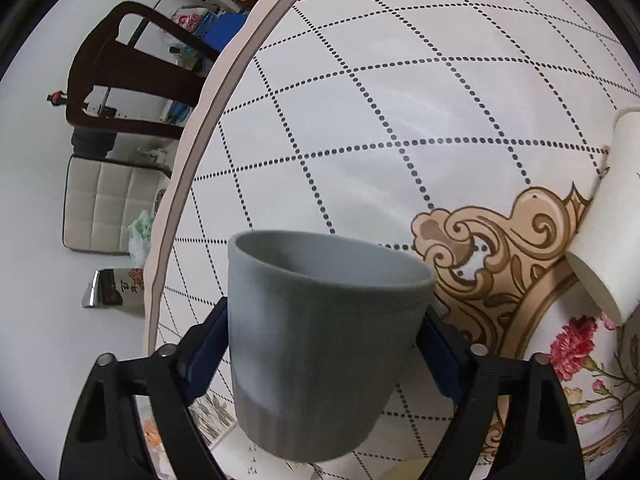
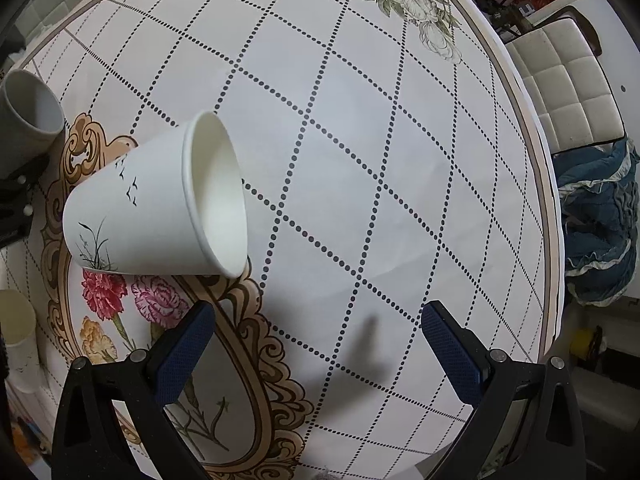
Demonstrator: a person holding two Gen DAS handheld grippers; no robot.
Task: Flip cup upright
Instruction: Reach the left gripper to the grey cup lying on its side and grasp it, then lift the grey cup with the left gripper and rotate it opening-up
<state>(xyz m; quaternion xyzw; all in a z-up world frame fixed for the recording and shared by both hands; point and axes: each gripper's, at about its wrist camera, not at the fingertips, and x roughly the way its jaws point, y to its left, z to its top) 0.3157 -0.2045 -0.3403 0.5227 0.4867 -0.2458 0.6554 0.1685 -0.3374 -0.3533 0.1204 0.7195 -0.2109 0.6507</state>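
Observation:
My left gripper (image 1: 324, 344) is shut on a grey cup (image 1: 316, 344), which stands mouth up between the blue pads, a little tilted; its base looks just above the tablecloth. The grey cup also shows at the left edge of the right wrist view (image 2: 28, 120). A white paper cup (image 2: 156, 204) with a bird and grass print lies on its side on the table, mouth facing right; it shows at the right edge of the left wrist view (image 1: 612, 216). My right gripper (image 2: 318, 344) is open and empty, to the right of and nearer than the paper cup.
The round table (image 2: 400, 160) has a white cloth with a dotted grid and flower prints. Another white paper cup (image 2: 18, 336) stands at the left edge. Chairs (image 1: 132, 92) (image 2: 568, 84) stand past the table rim, and a blue cloth (image 2: 600, 232) lies on the right.

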